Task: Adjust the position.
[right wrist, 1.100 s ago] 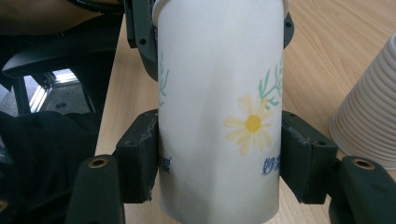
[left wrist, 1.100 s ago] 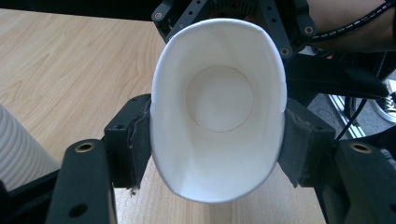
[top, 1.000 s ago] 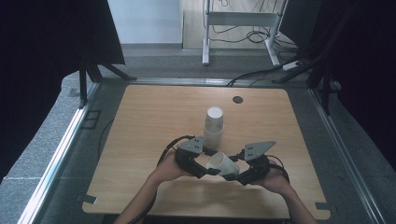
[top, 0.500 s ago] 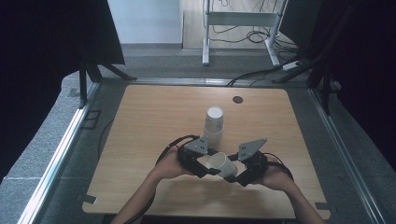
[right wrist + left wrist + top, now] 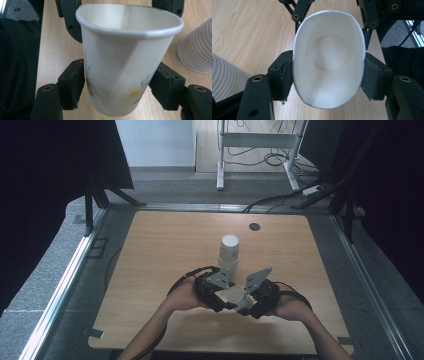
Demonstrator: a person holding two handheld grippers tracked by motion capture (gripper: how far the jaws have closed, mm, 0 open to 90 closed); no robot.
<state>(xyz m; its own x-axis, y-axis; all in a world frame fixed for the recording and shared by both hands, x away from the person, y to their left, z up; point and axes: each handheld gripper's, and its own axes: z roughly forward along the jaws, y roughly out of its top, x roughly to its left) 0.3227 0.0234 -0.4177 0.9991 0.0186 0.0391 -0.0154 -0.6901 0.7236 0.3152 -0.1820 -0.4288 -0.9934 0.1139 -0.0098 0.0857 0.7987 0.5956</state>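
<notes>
You have one white flower-printed paper cup (image 5: pixel 329 60) pulled clear of the ribbed stack of white paper cups (image 5: pixel 229 254), left hand-held gripper (image 5: pixel 328 75) squeezing its rim, right hand-held gripper (image 5: pixel 120 85) clamped on its body; it isn't set on the wooden tabletop (image 5: pixel 165 245) yet.

On the desk (image 5: pixel 150 250), near its front edge and about mid-width, the left gripper (image 5: pixel 216 292) and the right gripper (image 5: pixel 255 296) face each other, a single cup (image 5: pixel 234 296) between them, lying tipped above the desk; the left gripper's pads press its mouth from both sides, the right gripper's sit at either side of its base end; just behind them a stack of cups (image 5: pixel 229 254) stands upright; farther back, right of the stack, a small round disc (image 5: pixel 255 226) lies near the rear edge.
</notes>
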